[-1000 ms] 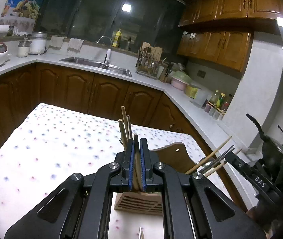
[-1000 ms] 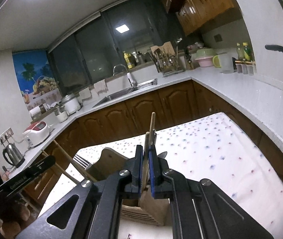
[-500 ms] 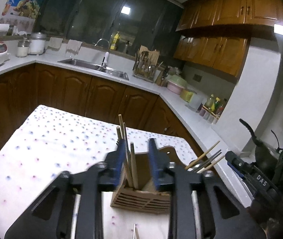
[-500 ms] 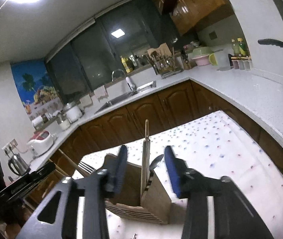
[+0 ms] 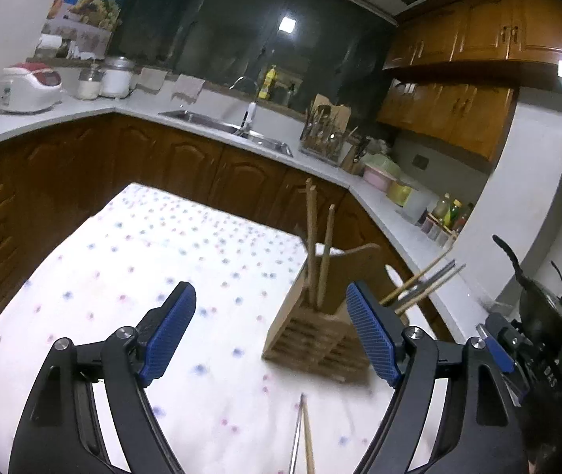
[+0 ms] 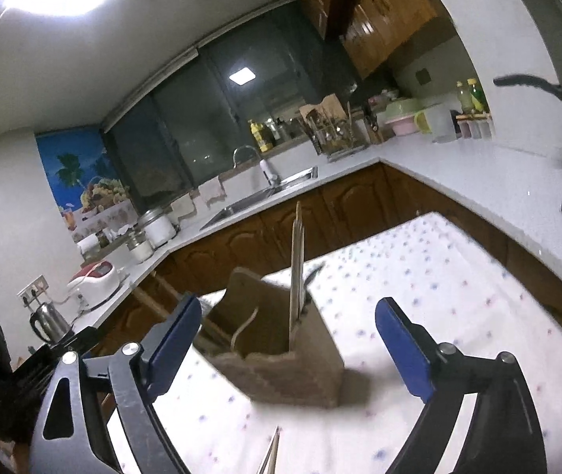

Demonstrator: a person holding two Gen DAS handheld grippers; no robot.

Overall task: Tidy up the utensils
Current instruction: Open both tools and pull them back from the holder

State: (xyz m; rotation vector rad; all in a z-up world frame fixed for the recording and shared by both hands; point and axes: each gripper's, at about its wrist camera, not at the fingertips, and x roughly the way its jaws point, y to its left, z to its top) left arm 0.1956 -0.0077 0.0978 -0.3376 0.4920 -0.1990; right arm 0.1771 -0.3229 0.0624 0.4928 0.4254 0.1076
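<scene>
A wooden utensil holder (image 5: 312, 339) stands on the dotted tablecloth (image 5: 130, 260). Two chopsticks (image 5: 320, 252) stand upright in it, and more sticks and a metal utensil (image 5: 423, 284) lean out of its far side. My left gripper (image 5: 269, 290) is just short of the holder, its jaws opening, and nothing is pressed between the pads. In the right wrist view the holder (image 6: 292, 371) has upright chopsticks (image 6: 296, 260) in it. My right gripper (image 6: 288, 308) is also opening, with its pads clear of the holder. A loose chopstick pair (image 5: 304, 434) lies near me.
A white counter (image 5: 202, 134) with a sink (image 5: 225, 128) wraps around the table behind wooden cabinets. It carries a rice cooker (image 5: 28, 87) and a kettle (image 6: 49, 320). A dark pan (image 5: 537, 300) stands to the right, beside the other gripper's body.
Both grippers were shut on chopsticks above the holder and have opened wide. The chopsticks stay standing in the holder, and both grippers have drawn back from it.
</scene>
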